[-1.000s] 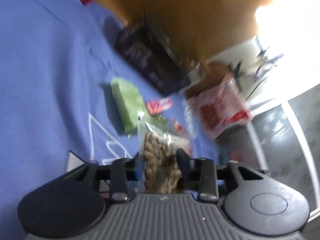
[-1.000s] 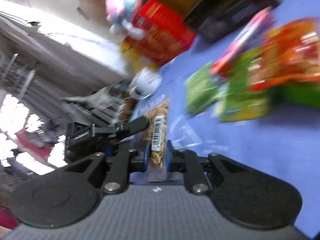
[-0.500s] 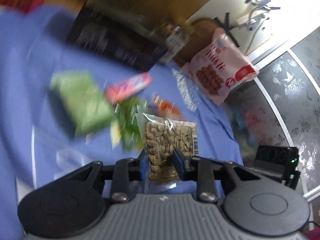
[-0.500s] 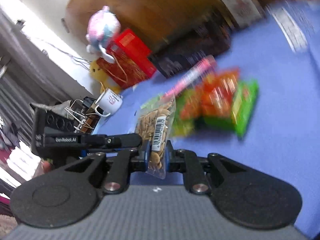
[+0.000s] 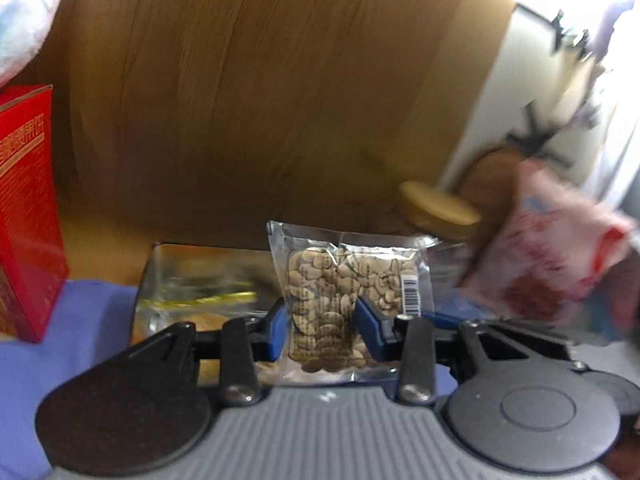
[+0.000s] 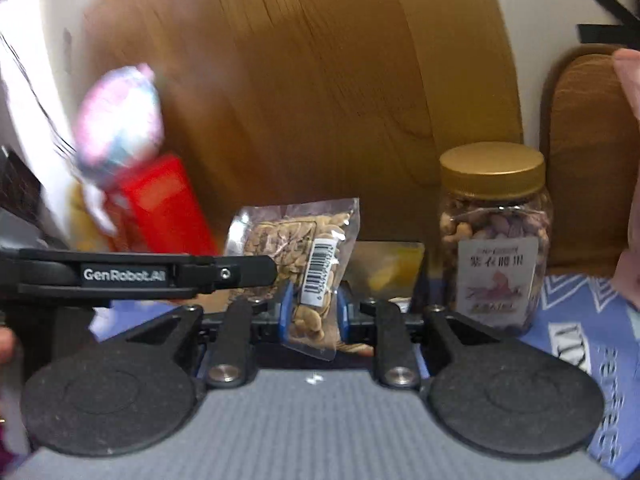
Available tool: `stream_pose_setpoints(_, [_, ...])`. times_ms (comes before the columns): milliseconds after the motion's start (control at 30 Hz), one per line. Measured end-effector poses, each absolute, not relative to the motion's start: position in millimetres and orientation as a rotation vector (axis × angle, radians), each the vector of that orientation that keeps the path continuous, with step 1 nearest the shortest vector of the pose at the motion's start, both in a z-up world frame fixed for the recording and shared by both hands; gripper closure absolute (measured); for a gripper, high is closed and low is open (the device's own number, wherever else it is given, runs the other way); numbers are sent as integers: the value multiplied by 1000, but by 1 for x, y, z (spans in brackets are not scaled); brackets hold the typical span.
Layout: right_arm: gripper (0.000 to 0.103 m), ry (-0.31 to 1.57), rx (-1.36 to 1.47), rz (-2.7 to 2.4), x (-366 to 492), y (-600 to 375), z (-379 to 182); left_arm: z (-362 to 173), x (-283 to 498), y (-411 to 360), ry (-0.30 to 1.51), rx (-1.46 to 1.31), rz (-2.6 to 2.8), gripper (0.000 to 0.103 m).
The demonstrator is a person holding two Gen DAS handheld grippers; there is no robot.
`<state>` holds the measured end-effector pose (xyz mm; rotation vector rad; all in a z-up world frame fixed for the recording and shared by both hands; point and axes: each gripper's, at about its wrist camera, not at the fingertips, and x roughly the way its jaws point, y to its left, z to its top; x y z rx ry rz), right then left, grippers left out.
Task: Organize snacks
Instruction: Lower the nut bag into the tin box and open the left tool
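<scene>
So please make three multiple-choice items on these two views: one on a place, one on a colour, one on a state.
1. Where does the nut jar stand?
A. right of the held packet
B. left of the red box
C. on the floor

2. What colour is the jar's lid?
A. green
B. gold
C. white

3. What is between the jaws of the left gripper?
A. nothing
B. a mug
C. the clear nut packet

Key: 1 A, the right wrist view shows the jar to the packet's right; 2 B, the lid is golden; 3 C, both pads press the packet.

Two nut packets (image 5: pixel 348 280), one jar (image 6: pixel 494 236)
</scene>
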<state>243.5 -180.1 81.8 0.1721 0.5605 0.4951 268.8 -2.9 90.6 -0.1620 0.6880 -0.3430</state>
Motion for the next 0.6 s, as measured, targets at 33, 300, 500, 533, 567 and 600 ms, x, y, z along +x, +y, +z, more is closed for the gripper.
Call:
stream_pose_setpoints(33, [71, 571, 127, 468, 250, -172, 74, 85, 274, -6, 697, -137, -313, 68])
stream_pose_setpoints(300, [49, 441, -15, 372, 227, -167, 65, 73, 271, 7, 679, -142, -210, 60])
stream_pose_setpoints(500, [45, 529, 194, 487, 163, -237, 55, 83, 200, 32, 666, -268, -398, 59])
stream_pose_setpoints(533, [45, 566, 229, 498, 154, -249, 48, 78, 188, 31, 700, -281, -442, 59])
stream_pose_setpoints(567, [45, 597, 253, 499, 145, -259, 40, 72, 177, 27, 740, -293, -482, 59])
stream_pose_setpoints(600, [45, 623, 270, 488, 136, -267, 31, 65, 168, 24, 774, -304, -515, 59])
